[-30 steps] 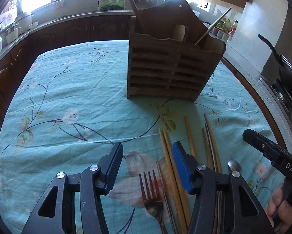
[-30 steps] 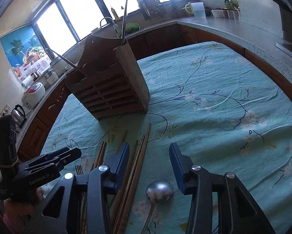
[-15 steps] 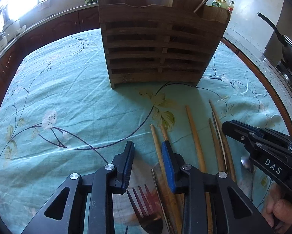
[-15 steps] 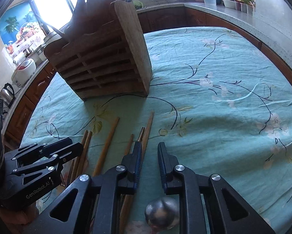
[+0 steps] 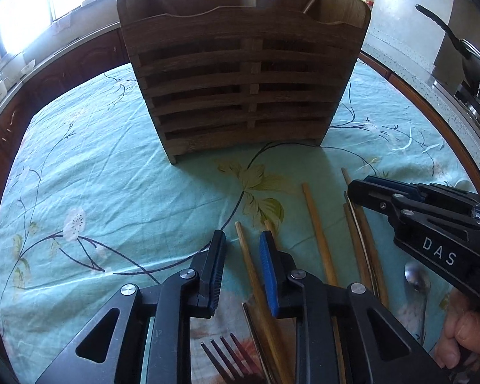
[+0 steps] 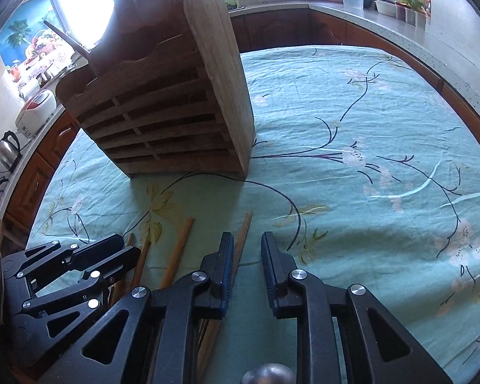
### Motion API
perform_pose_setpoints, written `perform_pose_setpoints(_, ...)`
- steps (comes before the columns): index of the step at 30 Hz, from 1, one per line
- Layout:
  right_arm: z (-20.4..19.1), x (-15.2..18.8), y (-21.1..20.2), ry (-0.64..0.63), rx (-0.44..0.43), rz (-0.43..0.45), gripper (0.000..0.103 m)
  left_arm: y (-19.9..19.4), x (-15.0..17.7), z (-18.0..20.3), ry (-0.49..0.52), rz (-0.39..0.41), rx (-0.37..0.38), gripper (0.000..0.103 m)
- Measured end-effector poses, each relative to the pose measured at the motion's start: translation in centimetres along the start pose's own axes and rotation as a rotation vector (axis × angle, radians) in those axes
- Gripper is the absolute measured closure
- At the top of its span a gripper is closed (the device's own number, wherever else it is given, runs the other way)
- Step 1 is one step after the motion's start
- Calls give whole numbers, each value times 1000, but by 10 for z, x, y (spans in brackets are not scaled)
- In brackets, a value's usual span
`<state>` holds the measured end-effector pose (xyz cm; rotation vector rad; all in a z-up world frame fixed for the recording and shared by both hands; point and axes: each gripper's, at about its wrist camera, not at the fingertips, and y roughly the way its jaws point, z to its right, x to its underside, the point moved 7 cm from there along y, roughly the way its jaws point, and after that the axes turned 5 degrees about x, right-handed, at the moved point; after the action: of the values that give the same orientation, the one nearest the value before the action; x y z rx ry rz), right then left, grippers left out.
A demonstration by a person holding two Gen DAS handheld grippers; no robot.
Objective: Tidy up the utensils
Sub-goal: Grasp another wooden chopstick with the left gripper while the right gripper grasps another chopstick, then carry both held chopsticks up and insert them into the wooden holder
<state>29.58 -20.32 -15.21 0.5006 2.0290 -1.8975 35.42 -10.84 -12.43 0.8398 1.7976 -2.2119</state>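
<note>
utensils, loose: wooden chopsticks (image 5: 316, 227) fanned on the teal floral tablecloth (image 5: 105, 185), at 5 o'clock in my left view; one long pale stick lies apart, a pair at 4 o'clock under the other tool. fork (image 5: 230, 361), tines up, at 6 o'clock. spoon (image 5: 416, 278) at 4 o'clock, bowl up.

wooden slatted caddy (image 5: 240, 96) upright at 12 o'clock, behind the sticks; a few handles stand in it.

my left gripper (image 5: 240, 252): jaws narrow and closing, one chopstick running up between them; pads not seen pressing it.

my right gripper (image 6: 248, 257): jaws narrow and opening; a chopstick (image 6: 243, 233) shows in the gap near the left pad, contact unclear. spoon bowl (image 6: 268, 374) at 6 o'clock below it.

counter (image 6: 400, 22) beyond the table at 1 o'clock.
</note>
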Motion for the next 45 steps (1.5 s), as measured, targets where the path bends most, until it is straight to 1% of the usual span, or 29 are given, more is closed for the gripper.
perform_pose_setpoints(4, -5, -4, 4, -39, 28, 8, 83, 2, -1, 0, 8, 0, -2, 82)
perform_pose_setpoints(6, -6, -6, 6, -35, 25, 6, 84, 4, -2, 2, 13, 4, -7, 84)
perform_pose_setpoints(8, -6, -7, 7, -45, 34, 7, 87, 3, -1, 2, 22, 13, 0, 90)
perform_pose_setpoints(9, -6, -8, 8, -47, 38, 9, 95, 3, -1, 4, 23, 15, 8, 96)
perform_pose_setpoints(10, -5, -7, 8, -44, 37, 9, 95, 3, -1, 4, 19, 16, 10, 97)
perform_pose_setpoints(12, -1, -6, 5, -8, -4, 0, 97, 4, -2, 4, 1, 16, 28, 97)
perform_pose_setpoints(13, 1, -6, 3, 19, -28, -3, 98, 3, -2, 3, -18, 17, 50, 98)
perform_pose_setpoints(15, 5, -8, -10, 52, -62, 24, 98, -5, -3, 0, -46, 39, 80, 99)
perform_pose_setpoints(18, 9, -12, -38, 85, -111, 78, 98, -27, -6, -4, -75, 88, 115, 100)
perform_pose_setpoints(20, 12, -14, -60, 97, -133, 120, 98, -47, -7, -7, -93, 129, 148, 100)
perform_pose_setpoints(24, 11, -20, -101, 105, -174, 196, 99, -90, -6, -14, -116, 212, 185, 100)
perform_pose_setpoints(32, 9, -29, -163, 106, -212, 307, 99, -174, 10, -36, -155, 347, 236, 100)
perform_pose_setpoints(39, 10, -45, -211, 98, -215, 420, 99, -227, 15, -44, -159, 459, 250, 100)
perform_pose_setpoints(45, 12, -59, -230, 93, -202, 481, 99, -256, 19, -52, -162, 550, 221, 100)
